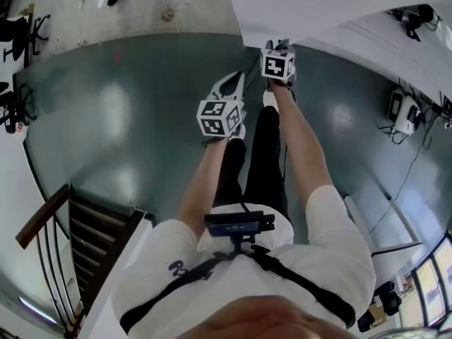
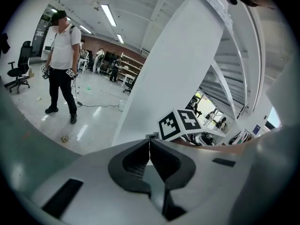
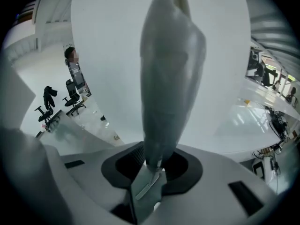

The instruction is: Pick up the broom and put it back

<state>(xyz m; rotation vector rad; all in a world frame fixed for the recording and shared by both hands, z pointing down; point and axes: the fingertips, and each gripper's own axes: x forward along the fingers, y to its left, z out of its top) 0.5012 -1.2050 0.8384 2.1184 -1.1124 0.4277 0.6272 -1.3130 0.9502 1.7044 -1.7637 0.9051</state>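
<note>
— Grey-green, glossy floor [image 1: 106, 119] spreads under us in the head view, doesn't it?

— It does, and beyond it we see a broad white wall [image 1: 318, 6] that both our arms reach toward.

— What do we have at our lower left?

— We have a staircase there, with a dark wooden handrail [image 1: 42, 217] close beside us.

— And in the left gripper view?

— We look past a slanted white column [image 2: 178, 69] into a hall. A person [image 2: 61, 74] in a white shirt and black trousers stands on the pale floor, with an office chair [image 2: 18, 71] off to the left.

— Where is the broom?

— We hold the broom [image 3: 171, 78] in the right gripper [image 3: 152, 161]. Its jaws pinch the pale grey shaft, which rises from them in front of the white wall and runs out of the top of that view.

— And the left gripper [image 2: 149, 142]?

— We see its jaws pressed together with nothing between them. The right gripper's marker cube [image 2: 180, 123] shows just beyond its tips.
</note>
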